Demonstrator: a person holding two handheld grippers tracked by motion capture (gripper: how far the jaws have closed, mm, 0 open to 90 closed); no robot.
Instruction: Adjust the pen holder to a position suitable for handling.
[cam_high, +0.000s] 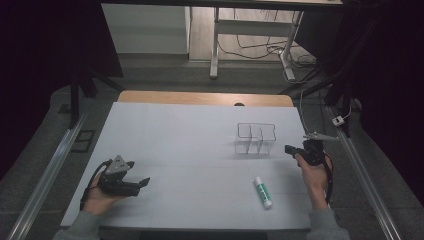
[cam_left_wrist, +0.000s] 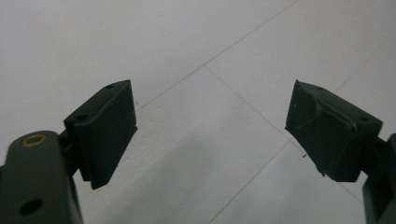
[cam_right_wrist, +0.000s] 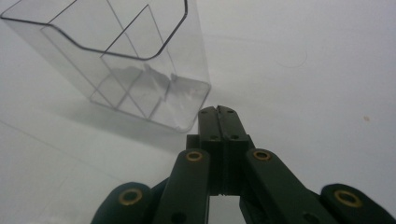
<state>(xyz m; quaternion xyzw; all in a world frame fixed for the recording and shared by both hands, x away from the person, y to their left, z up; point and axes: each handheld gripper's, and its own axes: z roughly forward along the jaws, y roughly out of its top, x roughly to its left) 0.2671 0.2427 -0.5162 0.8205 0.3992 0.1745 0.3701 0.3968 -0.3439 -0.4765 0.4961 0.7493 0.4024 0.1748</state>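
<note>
Perhaps touching: right gripper (cam_right_wrist: 218, 112), clear organizer (cam_right_wrist: 140, 60).

tool (cam_right_wrist: 223, 112): jaws pressed flat together with nothing between them, rising from the bottom centre
bin (cam_right_wrist: 140, 70): clear plastic, split by inner dividers, upright, up and left of the tool tip, its near corner just beside the tip
bench (cam_right_wrist: 303, 60): plain white surface under the bin and tool

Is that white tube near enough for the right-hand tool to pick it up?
Probably yes. The tube lies in the open beside the right hand, nothing between them. But the right tool is shut and would need opening first.
</note>
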